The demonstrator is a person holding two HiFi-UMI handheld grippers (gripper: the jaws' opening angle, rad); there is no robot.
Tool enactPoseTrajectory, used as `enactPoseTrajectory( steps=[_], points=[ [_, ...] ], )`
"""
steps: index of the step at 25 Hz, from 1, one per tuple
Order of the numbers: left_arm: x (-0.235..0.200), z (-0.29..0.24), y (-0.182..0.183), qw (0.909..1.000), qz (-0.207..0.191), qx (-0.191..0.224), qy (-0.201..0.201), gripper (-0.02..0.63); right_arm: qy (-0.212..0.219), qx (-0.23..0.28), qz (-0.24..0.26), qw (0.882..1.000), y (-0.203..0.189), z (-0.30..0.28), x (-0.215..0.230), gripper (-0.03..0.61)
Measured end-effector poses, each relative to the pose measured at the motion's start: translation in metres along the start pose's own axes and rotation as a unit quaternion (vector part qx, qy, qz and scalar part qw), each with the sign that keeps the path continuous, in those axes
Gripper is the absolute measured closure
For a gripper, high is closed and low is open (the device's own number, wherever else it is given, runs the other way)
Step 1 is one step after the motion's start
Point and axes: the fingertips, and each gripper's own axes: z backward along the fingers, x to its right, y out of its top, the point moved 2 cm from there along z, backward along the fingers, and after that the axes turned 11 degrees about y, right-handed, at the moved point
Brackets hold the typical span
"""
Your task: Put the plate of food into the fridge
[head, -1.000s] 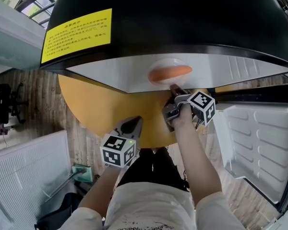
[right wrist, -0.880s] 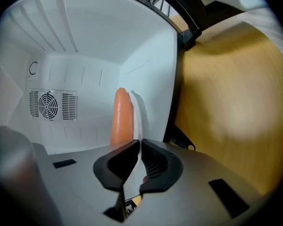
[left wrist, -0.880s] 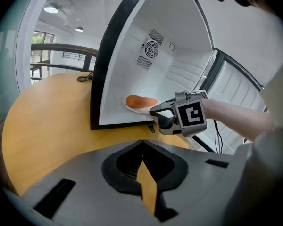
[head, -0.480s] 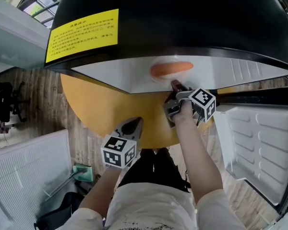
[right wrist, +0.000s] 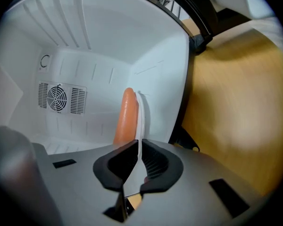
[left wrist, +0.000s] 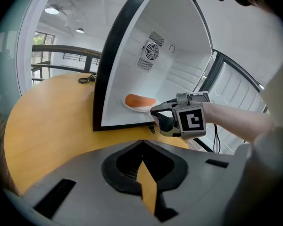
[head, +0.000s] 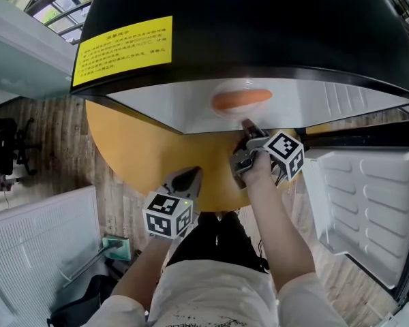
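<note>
A white plate (head: 240,86) with a long orange piece of food (head: 242,100) sits inside the open black fridge (head: 259,26), on its white floor. My right gripper (head: 247,125) is at the fridge's mouth, shut on the plate's near rim. In the right gripper view the thin plate (right wrist: 142,117) runs edge-on between the pads, with the food (right wrist: 127,117) beside it. My left gripper (head: 186,177) is held back over the near edge of the round yellow table (head: 150,155), shut on nothing. From the left gripper view, the plate (left wrist: 132,106) and right gripper (left wrist: 155,113) show ahead.
The fridge door (head: 365,196) hangs open at the right, its white shelves facing me. A fan vent (right wrist: 59,98) is on the fridge's back wall. A yellow label (head: 123,46) is on the fridge top. A small dark object (left wrist: 87,79) lies on the far table.
The right gripper has rolled slightly while still holding the plate rim at the fridge mouth. The plate and the left gripper stay where they were.
</note>
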Motion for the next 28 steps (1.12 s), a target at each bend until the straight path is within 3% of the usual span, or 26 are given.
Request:
enactPoseTrajectory(
  steps=[5, 12, 17, 21, 24, 28],
  points=[
    [-0.009, -0.014, -0.002, 1.0, -0.006, 0.003, 0.0, 0.591, 0.016, -0.022, 0.023, 0.999, -0.009, -0.002, 0.002, 0.54],
    [0.0, 0.01, 0.004, 0.9997, -0.018, 0.014, 0.003, 0.591, 0.043, -0.066, 0.075, 0.994, -0.028, 0.042, -0.018, 0.541],
    [0.023, 0.038, 0.003, 0.9997, -0.018, 0.015, 0.002, 0.591, 0.053, -0.094, 0.172, 0.979, -0.034, 0.093, -0.036, 0.541],
    [0.046, 0.068, -0.007, 0.9997, -0.011, 0.016, -0.013, 0.591, 0.048, -0.108, 0.215, 0.969, -0.044, 0.133, -0.038, 0.541],
    [0.061, 0.087, -0.013, 0.9994, -0.027, 0.023, -0.005, 0.591, 0.041, -0.117, 0.247, 0.961, -0.047, 0.161, -0.039, 0.541],
    [0.073, 0.102, -0.018, 0.999, -0.029, 0.032, 0.008, 0.591, 0.022, -0.126, 0.317, 0.94, -0.049, 0.192, -0.04, 0.543]
  ],
)
